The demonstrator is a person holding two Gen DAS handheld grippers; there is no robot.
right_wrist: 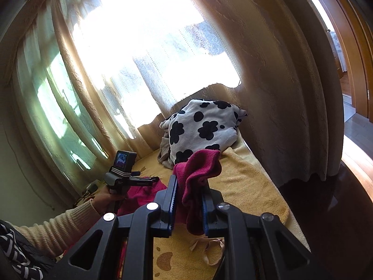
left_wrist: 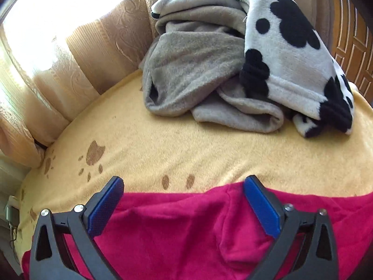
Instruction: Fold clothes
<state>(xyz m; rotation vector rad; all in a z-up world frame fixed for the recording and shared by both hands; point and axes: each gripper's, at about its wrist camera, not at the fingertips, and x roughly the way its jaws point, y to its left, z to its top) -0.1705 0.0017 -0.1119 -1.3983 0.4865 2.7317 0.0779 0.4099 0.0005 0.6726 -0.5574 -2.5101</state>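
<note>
A magenta fleece garment (left_wrist: 186, 228) lies on the yellow blanket (left_wrist: 186, 151) at the near edge. My left gripper (left_wrist: 184, 184) is open just above it, jaws wide apart, holding nothing. My right gripper (right_wrist: 190, 182) is shut on a corner of the same magenta garment (right_wrist: 200, 168) and holds it lifted above the blanket (right_wrist: 244, 186). The left gripper (right_wrist: 139, 182) shows in the right wrist view, held in a hand low over the garment.
A heap of grey fleece (left_wrist: 193, 74) and a white garment with black spots (left_wrist: 293, 53) sits at the far end of the bed, also in the right wrist view (right_wrist: 202, 128). Beige curtains (left_wrist: 77, 53) hang along the left. A wooden door (left_wrist: 354, 42) stands at the right.
</note>
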